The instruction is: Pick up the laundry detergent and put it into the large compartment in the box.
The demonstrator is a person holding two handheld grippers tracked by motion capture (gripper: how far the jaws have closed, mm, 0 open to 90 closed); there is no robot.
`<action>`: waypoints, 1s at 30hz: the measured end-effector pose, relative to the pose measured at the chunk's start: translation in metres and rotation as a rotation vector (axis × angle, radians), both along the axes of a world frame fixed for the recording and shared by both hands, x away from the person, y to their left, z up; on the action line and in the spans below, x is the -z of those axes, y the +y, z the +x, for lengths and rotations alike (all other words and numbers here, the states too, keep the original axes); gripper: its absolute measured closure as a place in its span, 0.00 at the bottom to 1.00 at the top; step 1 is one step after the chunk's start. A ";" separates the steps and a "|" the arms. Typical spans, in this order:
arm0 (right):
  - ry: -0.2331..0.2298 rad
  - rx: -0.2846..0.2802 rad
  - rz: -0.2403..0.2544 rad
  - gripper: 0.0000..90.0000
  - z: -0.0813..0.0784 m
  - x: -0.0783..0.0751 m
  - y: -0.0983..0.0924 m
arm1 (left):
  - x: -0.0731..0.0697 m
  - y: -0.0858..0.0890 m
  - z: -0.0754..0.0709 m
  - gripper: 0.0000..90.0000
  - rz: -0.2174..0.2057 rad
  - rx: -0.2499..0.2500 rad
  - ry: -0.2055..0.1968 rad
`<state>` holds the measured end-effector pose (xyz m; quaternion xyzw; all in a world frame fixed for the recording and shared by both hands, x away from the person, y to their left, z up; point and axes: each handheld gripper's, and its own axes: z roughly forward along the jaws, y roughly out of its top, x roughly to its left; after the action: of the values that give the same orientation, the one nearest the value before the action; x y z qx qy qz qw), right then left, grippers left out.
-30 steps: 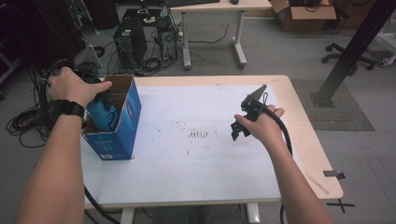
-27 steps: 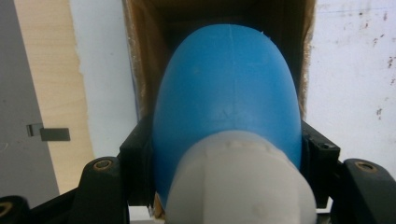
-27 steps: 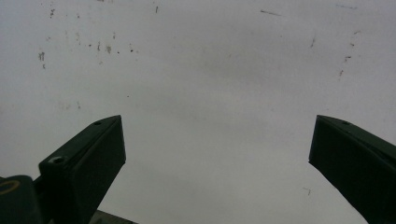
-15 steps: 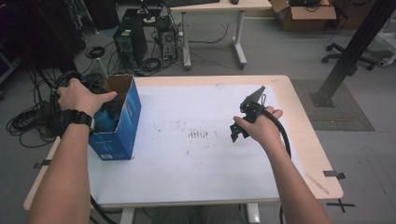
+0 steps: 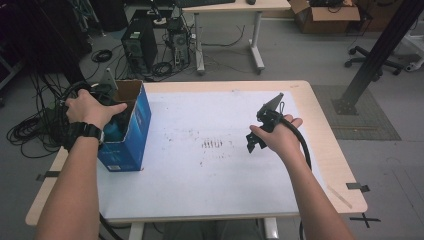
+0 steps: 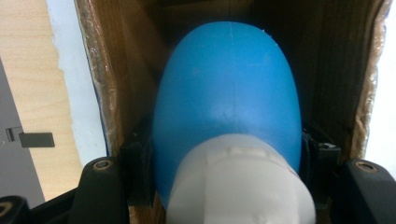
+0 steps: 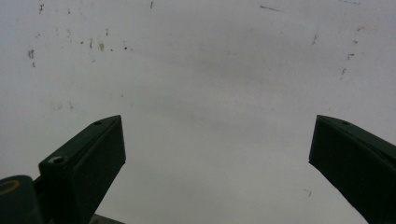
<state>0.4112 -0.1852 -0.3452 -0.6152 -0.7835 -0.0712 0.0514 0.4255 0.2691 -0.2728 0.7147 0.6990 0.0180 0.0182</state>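
The blue bottle (image 6: pixel 226 93) with its white cap (image 6: pixel 238 184) sits down inside the open cardboard box (image 5: pixel 127 130), cap end toward the left gripper's camera, brown inner walls close on both sides. The box, blue outside, stands upright at the left edge of the table (image 5: pixel 320 165), on the white sheet (image 5: pixel 200 185) that covers most of the tabletop. Relative to the box, the sheet stretches away to the right, marked with small dark scuffs.

The left hand (image 5: pixel 90 107), wearing a black watch, rests over the box's open top, and the left gripper (image 6: pixel 226 154) reaches down into it. Its two black jaws are clamped against the bottle's flanks just above the cap, one on each side, holding it.

Well to the right of the box, the right hand (image 5: pixel 280 137) holds the right gripper (image 7: pixel 217 140) above the bare sheet. Its jaws stand wide apart with nothing between them, pointing down at the white surface. A black cable (image 5: pixel 302 145) curves from that gripper past the wrist.
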 end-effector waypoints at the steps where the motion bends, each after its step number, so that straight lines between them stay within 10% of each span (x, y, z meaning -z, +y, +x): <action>1: 0.000 0.000 0.000 0.04 0.000 0.000 0.000 | 0.000 0.000 0.000 0.42 -0.001 0.001 0.000; 30: 0.005 -0.001 0.003 0.04 -0.003 0.000 0.000 | -0.005 0.000 -0.001 0.37 -0.010 0.006 -0.017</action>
<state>0.4084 -0.1852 -0.3453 -0.6147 -0.7837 -0.0708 0.0543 0.4245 0.2693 -0.2681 0.7165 0.6968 0.0205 0.0275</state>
